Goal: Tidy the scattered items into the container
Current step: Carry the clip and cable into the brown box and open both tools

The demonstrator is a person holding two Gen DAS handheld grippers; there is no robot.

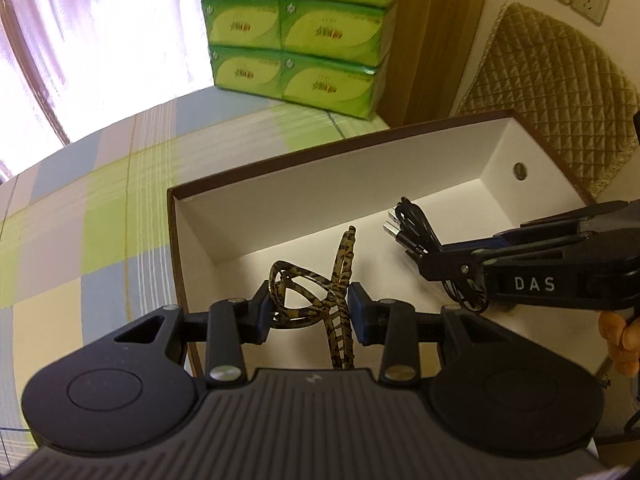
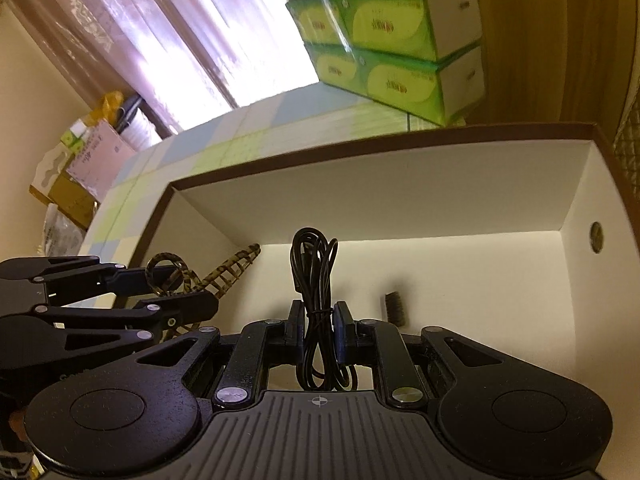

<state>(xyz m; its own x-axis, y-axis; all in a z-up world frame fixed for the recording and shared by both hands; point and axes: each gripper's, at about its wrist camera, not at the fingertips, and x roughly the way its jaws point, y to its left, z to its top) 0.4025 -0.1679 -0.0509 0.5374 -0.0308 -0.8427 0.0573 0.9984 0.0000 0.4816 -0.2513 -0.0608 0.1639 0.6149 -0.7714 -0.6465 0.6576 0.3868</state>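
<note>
The left tool (image 1: 308, 312) pinched leopard-print glasses (image 1: 320, 292), the right tool (image 2: 318, 330) a cable bundle (image 2: 316, 280); both should release low inside the box (image 1: 320, 184).

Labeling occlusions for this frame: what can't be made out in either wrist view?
- Left wrist view: lower end of the leopard-print eyeglasses, hidden behind the left gripper body.
- Right wrist view: bottom loops of the black cable bundle, hidden by the right gripper body.
- Right wrist view: small dark brush-like item, too small and dim to identify.
</note>
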